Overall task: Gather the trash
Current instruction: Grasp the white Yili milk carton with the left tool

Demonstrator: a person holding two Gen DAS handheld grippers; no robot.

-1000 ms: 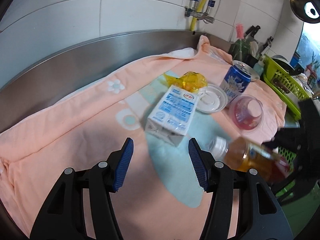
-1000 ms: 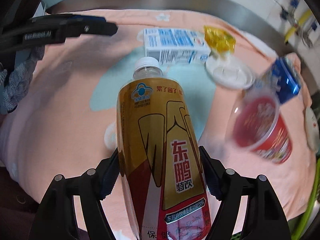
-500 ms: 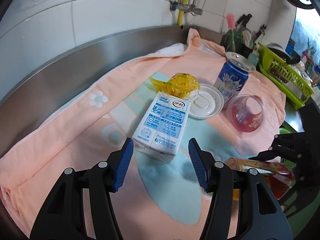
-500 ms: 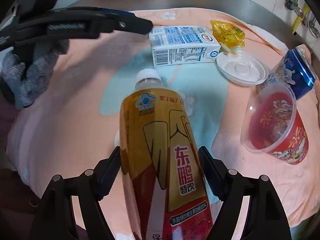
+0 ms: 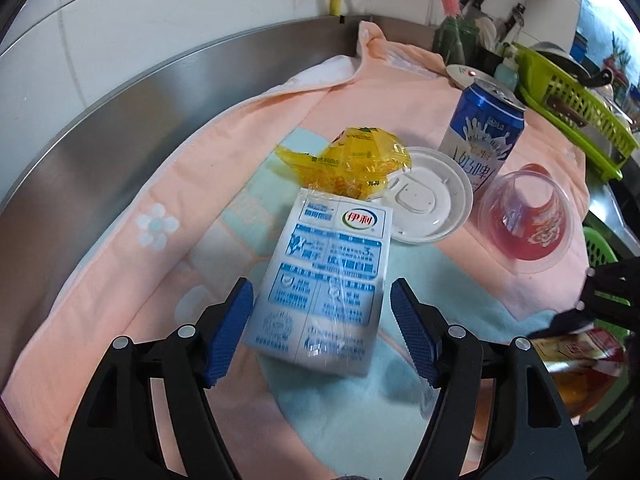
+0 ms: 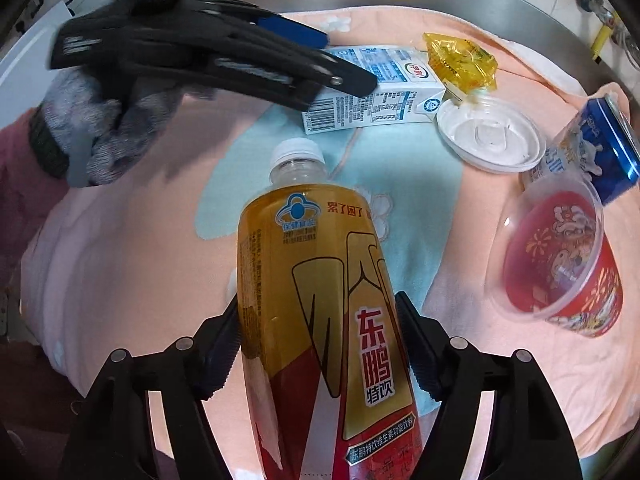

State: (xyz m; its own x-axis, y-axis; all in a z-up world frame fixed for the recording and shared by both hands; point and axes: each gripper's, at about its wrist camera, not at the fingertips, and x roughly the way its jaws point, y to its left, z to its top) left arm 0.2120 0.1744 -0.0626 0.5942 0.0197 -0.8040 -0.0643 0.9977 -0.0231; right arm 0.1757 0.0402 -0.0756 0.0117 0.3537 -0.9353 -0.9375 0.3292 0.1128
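My left gripper is open, its blue pads on either side of the near end of a white and blue milk carton that lies on the pink towel. The left gripper also shows in the right wrist view over the carton. My right gripper is shut on a gold and red drink bottle with a white cap, held above the towel. A yellow wrapper, a white plastic lid, a blue can and a red plastic cup lie beyond the carton.
A steel counter rim and a tiled wall run behind the towel. A green dish rack with kitchenware stands at the far right. The right gripper with the bottle shows at the right edge of the left wrist view.
My left gripper has moved forward to the milk carton, so its pads now flank the carton's near end. My right gripper has drawn back a little with the bottle still in it.
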